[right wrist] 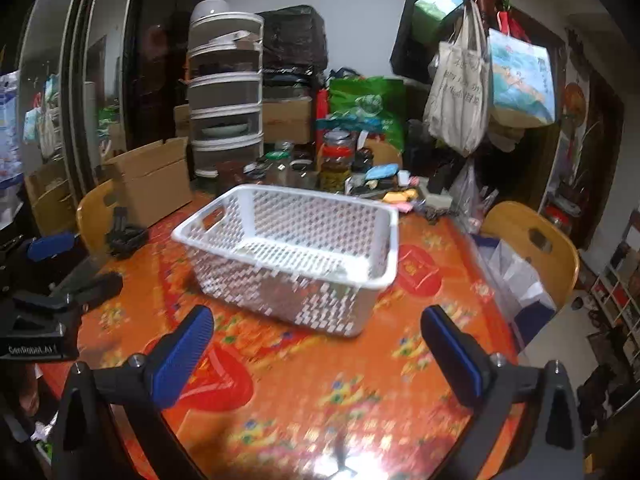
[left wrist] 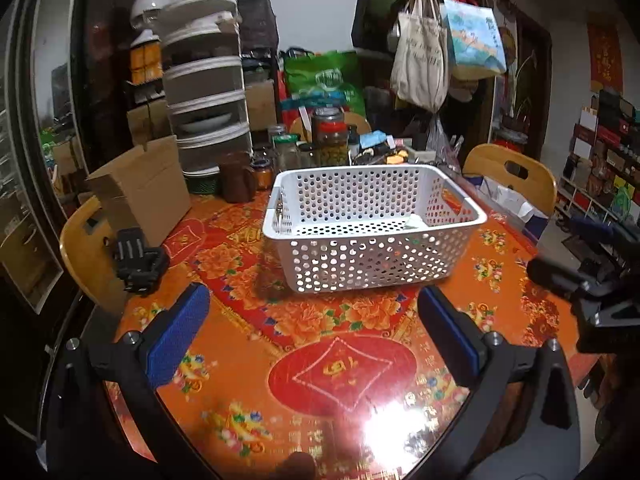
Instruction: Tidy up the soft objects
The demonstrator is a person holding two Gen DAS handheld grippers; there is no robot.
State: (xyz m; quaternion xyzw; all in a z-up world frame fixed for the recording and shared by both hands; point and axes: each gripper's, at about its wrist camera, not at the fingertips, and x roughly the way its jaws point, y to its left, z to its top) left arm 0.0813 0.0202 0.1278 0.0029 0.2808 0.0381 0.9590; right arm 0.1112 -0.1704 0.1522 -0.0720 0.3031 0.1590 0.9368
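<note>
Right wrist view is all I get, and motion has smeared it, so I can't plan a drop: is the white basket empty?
Observer: Not quite. The left wrist view shows the basket sharply. One small pale item lies on its floor toward the right end. I can't tell what it is, and the rest of the floor looks bare.
Operator: Is the left gripper carrying anything? I only catch its edge.
Observer: No. The left gripper is open, its blue pads are wide apart, and only the tablecloth shows between them.
</note>
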